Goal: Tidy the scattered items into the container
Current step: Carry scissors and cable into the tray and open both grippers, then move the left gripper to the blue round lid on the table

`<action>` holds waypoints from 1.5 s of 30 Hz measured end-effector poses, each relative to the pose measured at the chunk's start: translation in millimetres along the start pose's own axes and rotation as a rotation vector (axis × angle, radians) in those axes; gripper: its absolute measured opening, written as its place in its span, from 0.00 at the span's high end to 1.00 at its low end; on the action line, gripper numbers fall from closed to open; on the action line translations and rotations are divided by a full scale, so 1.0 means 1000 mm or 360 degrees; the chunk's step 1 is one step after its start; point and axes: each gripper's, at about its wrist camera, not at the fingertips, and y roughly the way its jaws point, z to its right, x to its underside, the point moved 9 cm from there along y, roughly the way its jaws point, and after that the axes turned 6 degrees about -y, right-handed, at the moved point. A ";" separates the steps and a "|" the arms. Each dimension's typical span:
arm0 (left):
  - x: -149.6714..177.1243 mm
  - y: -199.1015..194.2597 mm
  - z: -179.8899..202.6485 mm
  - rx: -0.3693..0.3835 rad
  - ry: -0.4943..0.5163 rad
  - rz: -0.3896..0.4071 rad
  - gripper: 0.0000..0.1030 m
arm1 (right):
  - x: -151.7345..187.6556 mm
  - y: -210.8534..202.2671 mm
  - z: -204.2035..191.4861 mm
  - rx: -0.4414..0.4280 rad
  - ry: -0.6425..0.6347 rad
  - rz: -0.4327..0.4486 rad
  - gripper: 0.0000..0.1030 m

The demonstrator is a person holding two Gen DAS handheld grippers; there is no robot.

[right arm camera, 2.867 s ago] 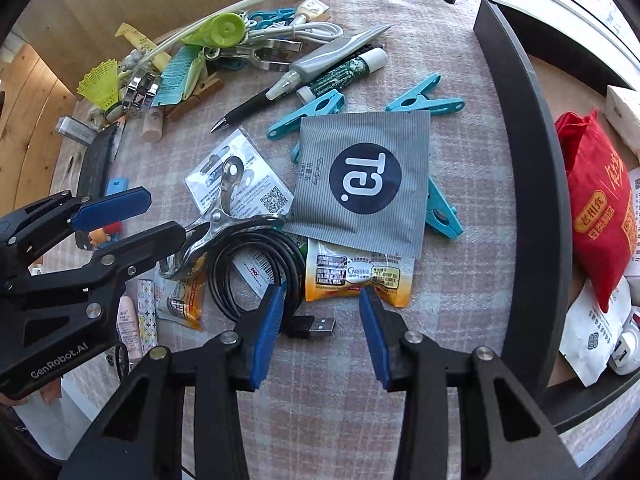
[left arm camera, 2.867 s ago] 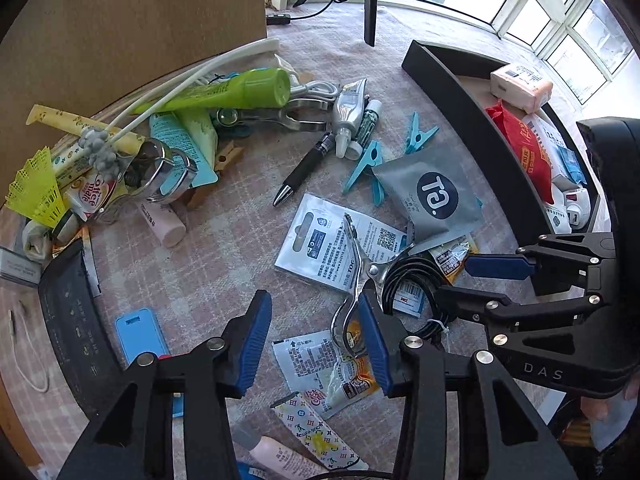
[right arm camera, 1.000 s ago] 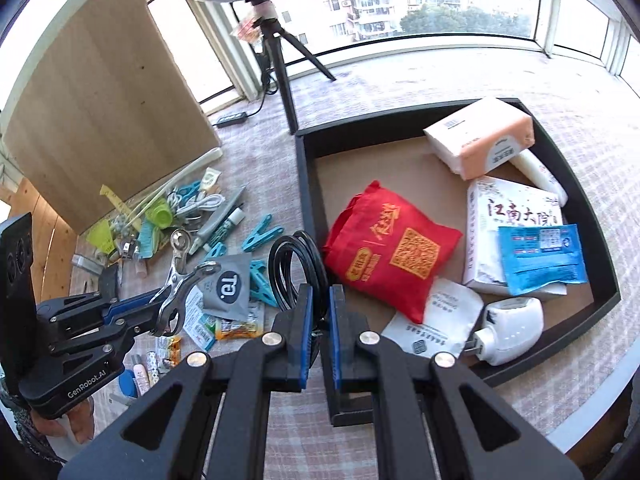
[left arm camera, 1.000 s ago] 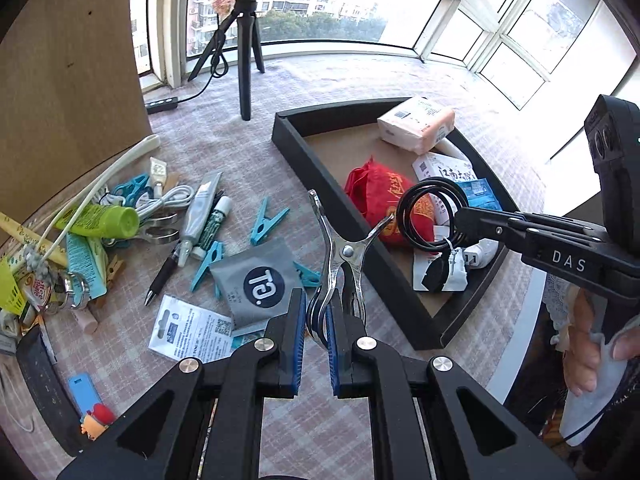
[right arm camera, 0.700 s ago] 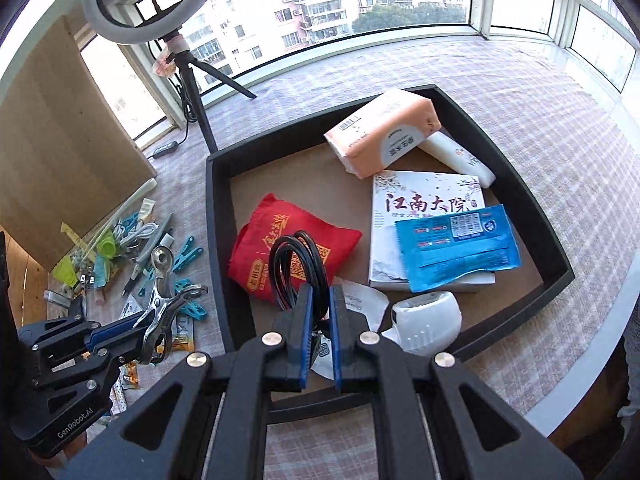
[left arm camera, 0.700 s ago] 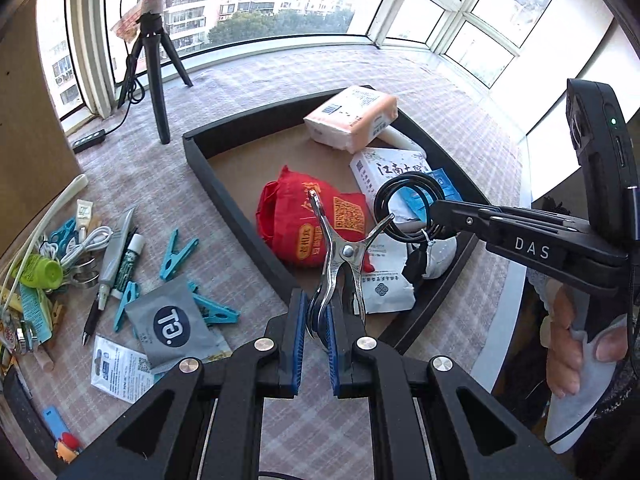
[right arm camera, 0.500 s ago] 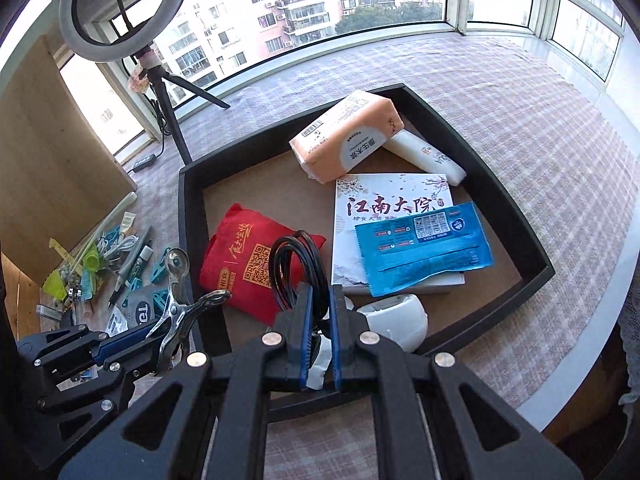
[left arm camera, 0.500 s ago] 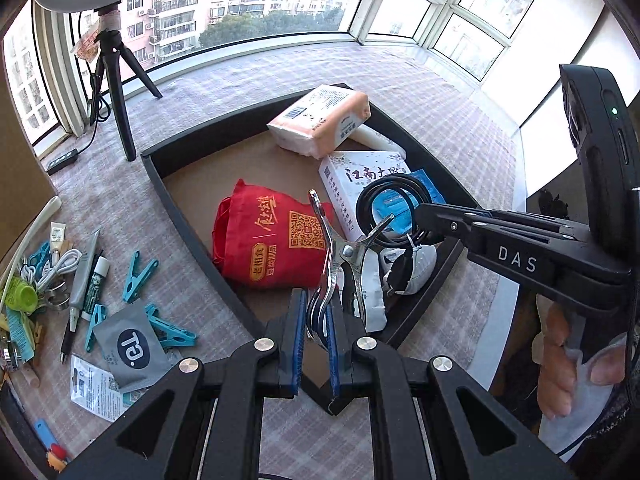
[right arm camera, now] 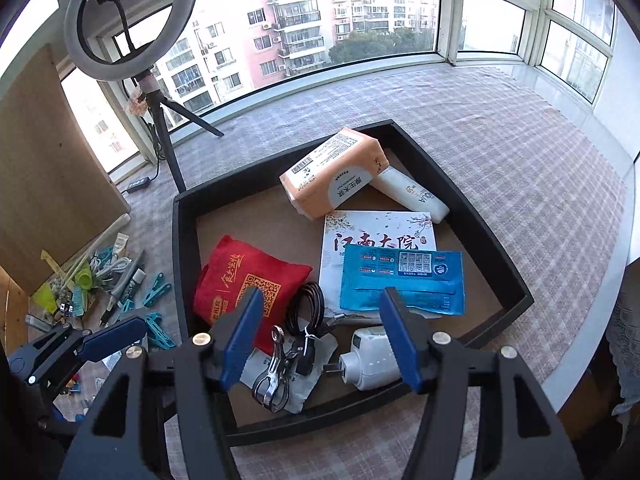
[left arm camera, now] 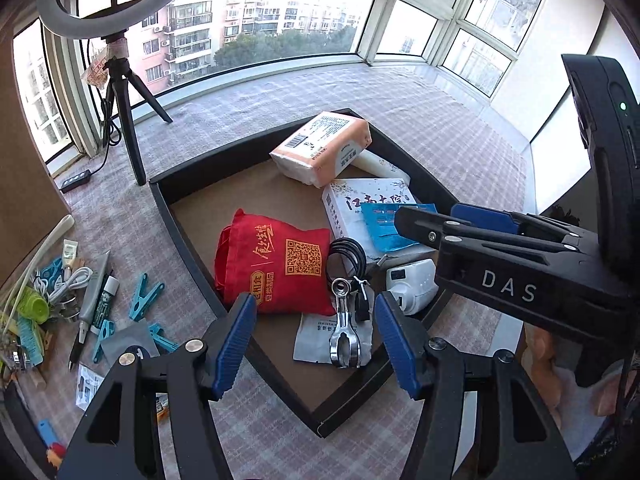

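1. The container, a black tray with a brown floor, sits on the checked worktop under both of our claws.
2. Our left claw is opening, its blue pads apart and pressing on nothing; the metal clip lies below the gap, on a white sachet on the tray floor.
3. Our right claw is opening too and holds nothing; the coiled black cable lies in the tray below it, partly on the red pouch.
4. A white plug adapter lies just beside the clip.
5. Farther in, we see a blue wipes pack on a white booklet, then a peach tissue pack and a white tube.
6. Outside the tray, teal clothespins, a pen and other scattered items remain on the worktop.
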 end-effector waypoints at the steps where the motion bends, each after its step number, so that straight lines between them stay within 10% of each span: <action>1: 0.000 -0.001 -0.003 -0.0001 -0.0007 0.0001 0.42 | 0.001 0.001 -0.003 -0.0016 0.0000 -0.0008 0.42; 18: 0.031 -0.094 -0.161 -0.0333 -0.0258 0.0067 0.42 | 0.012 0.004 -0.100 -0.0259 -0.0295 -0.0024 0.42; 28: 0.104 -0.172 -0.269 -0.0531 -0.0597 0.0113 0.42 | 0.053 -0.004 -0.198 -0.0485 -0.0680 -0.0104 0.42; 45: 0.243 -0.125 -0.291 -0.0576 -0.0773 -0.0196 0.44 | 0.139 0.033 -0.307 -0.0653 -0.1120 -0.0372 0.42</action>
